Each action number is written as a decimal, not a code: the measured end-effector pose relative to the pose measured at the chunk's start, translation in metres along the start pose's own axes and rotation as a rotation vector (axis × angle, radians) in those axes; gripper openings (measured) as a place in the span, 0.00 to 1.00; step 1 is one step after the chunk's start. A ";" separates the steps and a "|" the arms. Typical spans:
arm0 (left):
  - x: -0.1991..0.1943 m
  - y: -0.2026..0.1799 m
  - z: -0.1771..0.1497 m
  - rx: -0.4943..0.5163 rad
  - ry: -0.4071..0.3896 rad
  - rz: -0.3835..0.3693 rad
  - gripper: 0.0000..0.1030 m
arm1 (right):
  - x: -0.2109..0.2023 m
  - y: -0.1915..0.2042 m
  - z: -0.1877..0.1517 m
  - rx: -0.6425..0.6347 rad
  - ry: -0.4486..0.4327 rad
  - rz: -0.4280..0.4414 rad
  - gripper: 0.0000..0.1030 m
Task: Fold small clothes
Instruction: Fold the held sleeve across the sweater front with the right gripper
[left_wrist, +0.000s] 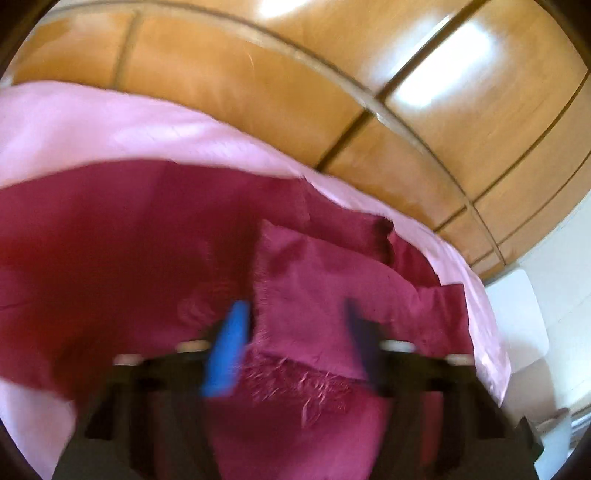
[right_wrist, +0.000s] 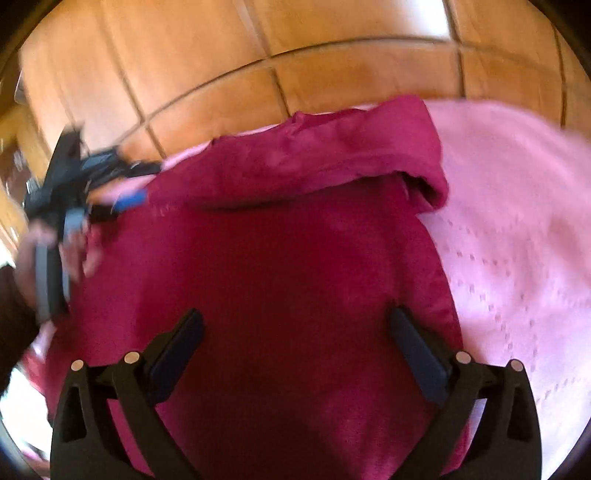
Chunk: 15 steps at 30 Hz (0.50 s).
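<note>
A dark magenta knitted garment (left_wrist: 110, 240) lies spread on a pink blanket (left_wrist: 110, 122). In the left wrist view a folded flap with a fringed edge (left_wrist: 314, 288) sits between the fingers of my left gripper (left_wrist: 295, 332), which stand partly apart, one blue and one dark. In the right wrist view the same garment (right_wrist: 295, 258) fills the middle, its top edge rolled over. My right gripper (right_wrist: 295, 332) hangs wide open just above it with nothing between the fingers. The left gripper (right_wrist: 125, 201) shows blurred at the garment's upper left corner, held by a person's hand (right_wrist: 33, 251).
Wooden panelled doors (left_wrist: 258, 74) rise behind the bed. The pink blanket (right_wrist: 517, 221) extends bare to the right of the garment. A white object (left_wrist: 517, 314) stands beyond the bed's right edge.
</note>
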<state>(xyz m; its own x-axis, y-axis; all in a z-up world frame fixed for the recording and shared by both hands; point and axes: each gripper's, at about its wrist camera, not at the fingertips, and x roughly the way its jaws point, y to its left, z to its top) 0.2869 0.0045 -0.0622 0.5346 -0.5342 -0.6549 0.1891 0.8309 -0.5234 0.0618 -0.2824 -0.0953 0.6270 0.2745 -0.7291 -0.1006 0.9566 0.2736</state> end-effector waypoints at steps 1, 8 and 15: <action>0.003 -0.003 0.001 0.010 0.003 0.015 0.01 | -0.001 -0.001 -0.001 0.004 -0.004 0.004 0.98; -0.076 -0.007 0.028 0.007 -0.250 -0.098 0.01 | -0.003 -0.013 -0.004 0.047 -0.018 0.053 0.98; -0.056 0.025 0.015 0.047 -0.137 0.098 0.01 | -0.017 -0.018 0.024 0.123 0.035 0.076 0.97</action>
<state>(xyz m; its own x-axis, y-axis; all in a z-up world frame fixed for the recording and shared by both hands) 0.2742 0.0576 -0.0305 0.6589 -0.4265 -0.6196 0.1672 0.8861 -0.4322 0.0711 -0.3063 -0.0726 0.5935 0.3513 -0.7241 -0.0504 0.9141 0.4022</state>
